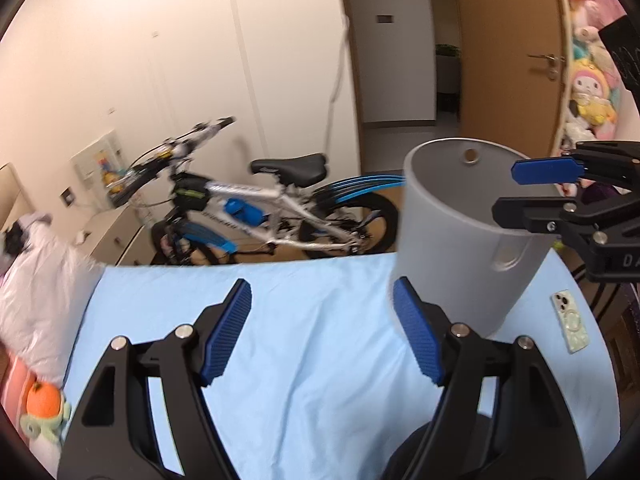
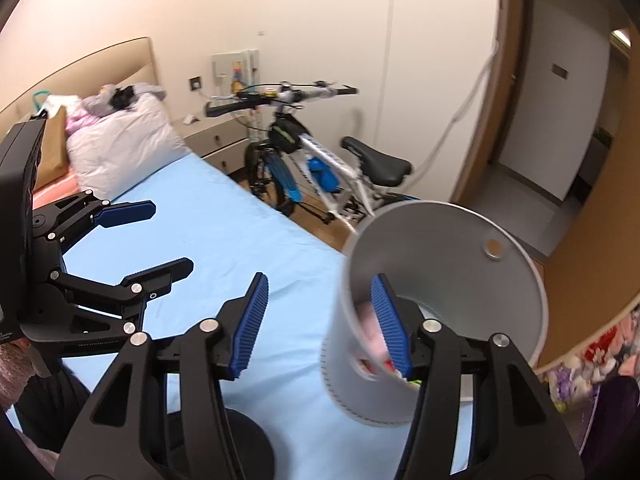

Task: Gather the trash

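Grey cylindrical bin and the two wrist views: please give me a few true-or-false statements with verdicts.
1. The grey cylindrical plastic bin stands on the light blue bedsheet. True.
2. The bin is empty. False: pink and mixed scraps lie inside.
3. The left gripper holds a wrapper. False: it is open, nothing between its pads.
4. A white and blue bicycle stands beside the bed. True.
5. The phone in a pale case lies inside the bin. False: it lies on the sheet beside it.
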A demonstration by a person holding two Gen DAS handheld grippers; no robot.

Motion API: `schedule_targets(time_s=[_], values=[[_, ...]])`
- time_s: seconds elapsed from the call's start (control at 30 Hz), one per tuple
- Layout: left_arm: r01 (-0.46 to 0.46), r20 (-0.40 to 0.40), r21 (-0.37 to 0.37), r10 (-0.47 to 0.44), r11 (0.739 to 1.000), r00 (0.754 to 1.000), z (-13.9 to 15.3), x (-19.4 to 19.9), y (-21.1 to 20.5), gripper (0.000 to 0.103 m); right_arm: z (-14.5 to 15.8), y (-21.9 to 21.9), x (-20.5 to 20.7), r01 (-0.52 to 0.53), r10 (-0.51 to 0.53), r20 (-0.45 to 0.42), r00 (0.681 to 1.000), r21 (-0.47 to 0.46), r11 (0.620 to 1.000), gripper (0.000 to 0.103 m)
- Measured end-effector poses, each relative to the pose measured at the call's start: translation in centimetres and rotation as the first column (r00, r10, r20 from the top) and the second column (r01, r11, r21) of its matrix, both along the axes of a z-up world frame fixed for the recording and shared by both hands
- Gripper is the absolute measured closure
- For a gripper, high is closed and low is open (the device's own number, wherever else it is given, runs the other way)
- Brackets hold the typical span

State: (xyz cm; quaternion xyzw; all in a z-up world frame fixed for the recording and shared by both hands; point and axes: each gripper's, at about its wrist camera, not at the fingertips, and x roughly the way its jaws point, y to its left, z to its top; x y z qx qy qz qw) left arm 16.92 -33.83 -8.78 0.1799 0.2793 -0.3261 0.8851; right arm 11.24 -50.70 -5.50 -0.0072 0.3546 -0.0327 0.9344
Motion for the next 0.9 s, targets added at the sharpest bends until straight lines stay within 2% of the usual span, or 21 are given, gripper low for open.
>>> schedule_targets(time_s=[0.13,0.27,0.43,0.57,0.73,0.9], values=[[-0.119,-0.014,-0.017,0.119,0.993,0.993,-0.2,0.2,5.9,0.024,-0.5,5.6,1.3,-0.09,0.09,-0.004,0.996,-0.001,0.996,0.047],[-0.251,-0.032,-0.011,0.251,0.968,0.967,-0.7,0.2,12.1,0.021,-1.0,11.2,2.3,-0.175,0.175,0.002,0.984,0.009,0.984,0.039],[-0.397,-0.015,0.042,0.398,0.917,0.917,-1.1,-1.0,19.0,0.02,-1.2,18.1,3.4,-0.288,0.288,-0.001,0.958,0.038,0.957,0.037],[-0.494,0.007,0.08,0.495,0.866,0.869,-1.0,-2.0,24.0,0.018,-1.2,23.7,3.9,-0.36,0.36,-0.004,0.933,0.043,0.932,0.033],[-0.579,0.016,0.112,0.582,0.807,0.813,-0.7,-3.3,28.8,0.018,-2.0,28.7,3.6,-0.411,0.412,-0.037,0.911,0.024,0.911,0.031],[-0.643,-0.006,0.102,0.647,0.759,0.763,-0.2,-4.8,32.1,0.018,-2.6,32.4,2.9,-0.445,0.445,-0.084,0.892,0.018,0.895,0.025]])
